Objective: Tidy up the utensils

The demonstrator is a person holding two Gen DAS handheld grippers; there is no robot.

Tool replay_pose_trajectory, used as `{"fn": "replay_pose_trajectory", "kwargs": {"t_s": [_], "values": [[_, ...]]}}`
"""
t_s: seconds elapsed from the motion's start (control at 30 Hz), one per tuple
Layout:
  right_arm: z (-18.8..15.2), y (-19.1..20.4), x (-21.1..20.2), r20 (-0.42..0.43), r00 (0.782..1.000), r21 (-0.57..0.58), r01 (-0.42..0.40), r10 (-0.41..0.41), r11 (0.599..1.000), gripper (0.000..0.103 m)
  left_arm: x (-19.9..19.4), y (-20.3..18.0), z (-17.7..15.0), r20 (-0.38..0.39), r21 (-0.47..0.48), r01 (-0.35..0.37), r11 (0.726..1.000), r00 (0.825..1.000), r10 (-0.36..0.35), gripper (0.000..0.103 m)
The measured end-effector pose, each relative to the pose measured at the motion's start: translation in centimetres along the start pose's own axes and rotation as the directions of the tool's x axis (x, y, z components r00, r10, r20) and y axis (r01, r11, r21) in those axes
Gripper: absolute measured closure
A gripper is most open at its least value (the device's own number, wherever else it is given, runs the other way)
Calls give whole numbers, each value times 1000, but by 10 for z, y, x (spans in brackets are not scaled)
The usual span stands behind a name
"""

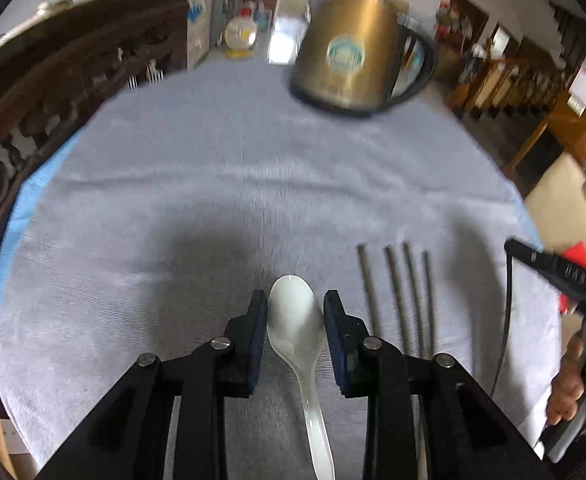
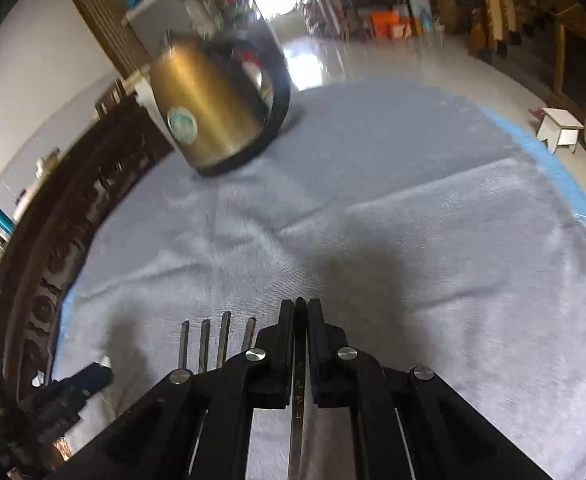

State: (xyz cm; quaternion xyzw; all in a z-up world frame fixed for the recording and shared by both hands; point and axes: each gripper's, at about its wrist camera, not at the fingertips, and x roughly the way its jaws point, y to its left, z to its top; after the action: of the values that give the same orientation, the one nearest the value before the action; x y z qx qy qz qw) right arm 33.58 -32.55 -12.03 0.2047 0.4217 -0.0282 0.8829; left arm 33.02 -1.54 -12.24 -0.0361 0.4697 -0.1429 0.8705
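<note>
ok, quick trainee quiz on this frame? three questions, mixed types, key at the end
1. True or false: the gold kettle lies tipped on its side.
2. What sits between the fingers of the left gripper? A) white spoon B) fork C) knife
3. How many metal chopsticks lie loose on the grey cloth?

Key:
1. False; it stands upright on the cloth.
2. A; the pads close on the spoon's bowl.
3. Four, side by side; a fifth is clamped in the shut right gripper.
</note>
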Motion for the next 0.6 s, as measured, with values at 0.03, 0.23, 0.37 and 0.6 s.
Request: {"fn": "replay_pose_trajectory", "kwargs": {"t_s": [0.03,0.23,0.37,0.6], "values": [[-2,-4,-10,29,999,7,-15,14,1000,96,-14,1,-3,25,-5,8,1000,1000,-8,73],[-19,-12,-71,185,981,34,-59,51,998,96,-77,-5,-16,173,-47,60,997,984,-51,73],[-37,-5,-120,300,952,20,-75,65,997,96,-95,-11,-24,235,-72,88,994,970,-69,73],[-68,11,-191,479,877,-2,-46,42,999,96,-136,-19,-58,331,-99,106,989,941,-68,73]]}}
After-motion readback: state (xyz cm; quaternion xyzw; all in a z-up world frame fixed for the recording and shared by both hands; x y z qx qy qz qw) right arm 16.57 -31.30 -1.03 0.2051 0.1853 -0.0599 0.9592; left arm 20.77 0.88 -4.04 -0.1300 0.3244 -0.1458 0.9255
